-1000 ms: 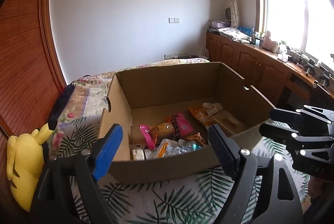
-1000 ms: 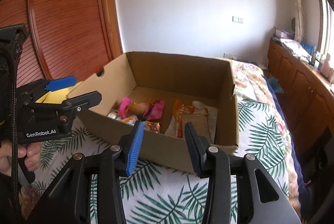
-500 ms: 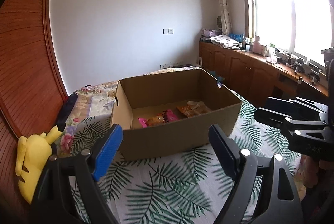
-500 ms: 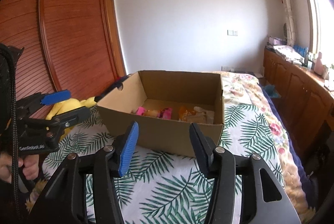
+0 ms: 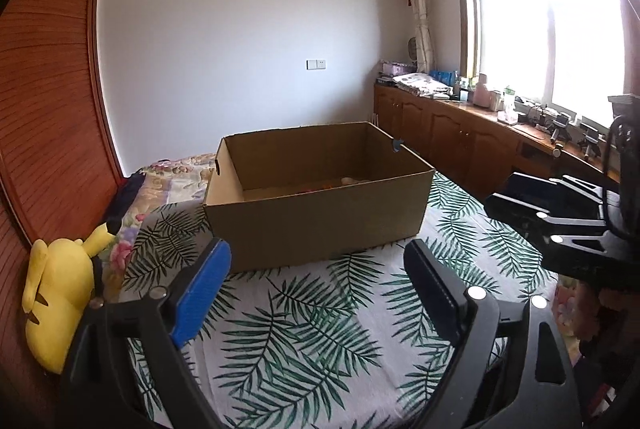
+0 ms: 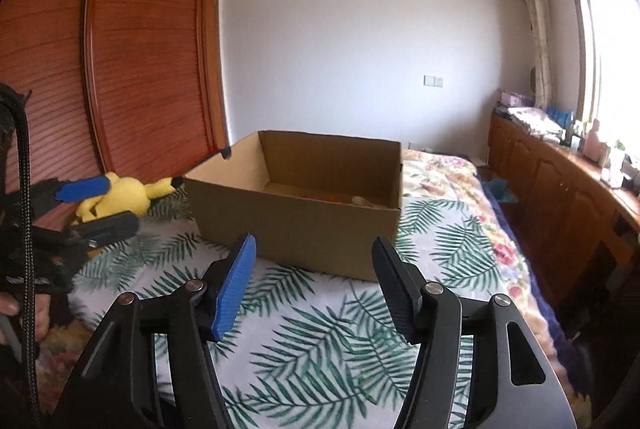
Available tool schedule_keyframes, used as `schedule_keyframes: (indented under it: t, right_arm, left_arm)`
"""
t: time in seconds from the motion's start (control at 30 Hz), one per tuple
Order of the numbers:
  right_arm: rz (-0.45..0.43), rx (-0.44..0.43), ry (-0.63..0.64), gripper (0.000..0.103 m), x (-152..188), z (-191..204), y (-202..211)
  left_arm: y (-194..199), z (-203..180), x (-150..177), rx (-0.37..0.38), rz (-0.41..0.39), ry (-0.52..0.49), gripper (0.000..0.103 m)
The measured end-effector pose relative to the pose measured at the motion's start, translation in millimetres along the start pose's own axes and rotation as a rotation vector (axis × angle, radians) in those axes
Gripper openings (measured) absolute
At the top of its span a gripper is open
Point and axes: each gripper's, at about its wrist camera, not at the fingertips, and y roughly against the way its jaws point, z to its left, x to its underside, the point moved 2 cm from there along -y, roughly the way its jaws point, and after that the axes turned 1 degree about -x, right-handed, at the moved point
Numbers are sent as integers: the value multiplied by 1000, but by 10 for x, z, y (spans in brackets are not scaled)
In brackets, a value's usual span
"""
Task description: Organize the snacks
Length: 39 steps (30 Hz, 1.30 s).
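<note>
— So, how far along are the snacks?

— Nearly done, I'd say. A few packets (image 6: 340, 198) lie at the bottom of the cardboard box (image 5: 316, 225) on the bed (image 5: 304, 329); I see none outside the box.

— And the claws?

— Both hang in front of the box, well short of it. The left gripper (image 5: 316, 289) is spread and widening, nothing between its jaws. The right gripper (image 6: 314, 285) is opening too, and empty.

— Anything else?

— A yellow plush toy (image 5: 60, 293) left of the box.

Matt cardboard box (image 5: 316, 221); leaf-print cloth bedspread (image 5: 304, 333); glossy ribbed wood wardrobe (image 6: 148, 69).
</note>
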Motion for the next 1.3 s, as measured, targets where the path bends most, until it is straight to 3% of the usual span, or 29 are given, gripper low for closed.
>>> schedule_keyframes:
  t: [0.13, 0.4, 0.53, 0.6, 0.97, 1.3]
  right_arm:
    - [-1, 11, -20, 66, 112, -48, 76]
    - [-63, 86, 2, 89, 255, 34, 366]
    - [-79, 98, -9, 93, 308, 83, 468]
    - [-86, 104, -16, 102, 328, 110, 511]
    - [-84, 128, -52, 103, 361, 232, 630]
    - [-64, 119, -63, 103, 467, 268, 602]
  left_arm:
    - [92, -81, 55, -15, -26, -13, 92]
    - [269, -128, 100, -7, -59, 33, 102]
    - [350, -150, 137, -21, -62, 39, 103]
    - [385, -174, 162, -30, -61, 30, 103]
    - [551, -242, 401, -95, -59, 38, 103]
    - [501, -183, 544, -111, -49, 72, 103]
